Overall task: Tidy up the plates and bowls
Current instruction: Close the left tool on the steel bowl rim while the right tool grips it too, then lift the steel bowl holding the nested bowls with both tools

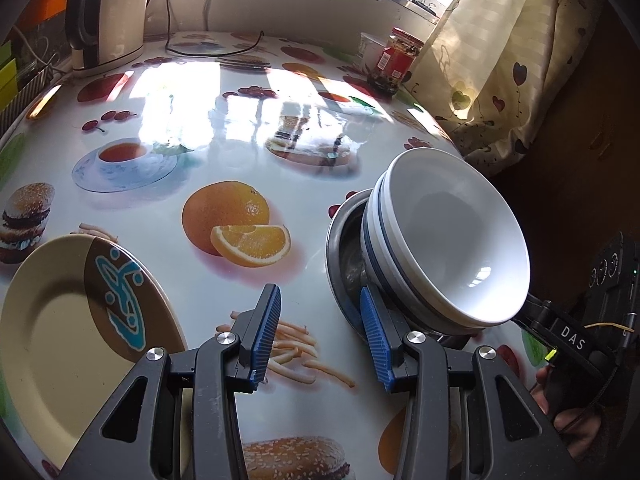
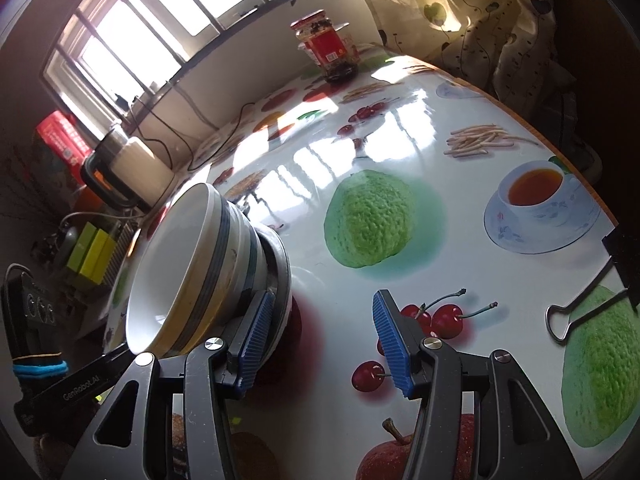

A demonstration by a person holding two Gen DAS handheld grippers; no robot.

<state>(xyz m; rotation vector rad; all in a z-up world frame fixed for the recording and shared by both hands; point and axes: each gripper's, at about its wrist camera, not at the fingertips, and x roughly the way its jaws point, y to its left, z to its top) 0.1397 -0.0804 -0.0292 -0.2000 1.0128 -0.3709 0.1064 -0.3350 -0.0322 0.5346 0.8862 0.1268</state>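
Two markings can be read. The white letters "DAS" stand on the black body of the right gripper, seen from the left wrist. "GenRobot.AI" stands in white on the black body of the left gripper, seen from the right wrist. The print on the red jar label is too small to read.

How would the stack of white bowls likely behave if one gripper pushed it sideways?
The stack of white bowls stands taller than its metal dish, so it may tip. The glossy tablecloth looks slick, so the dish would probably slide first. The bowls look like hard glazed ware, likely rigid and breakable.
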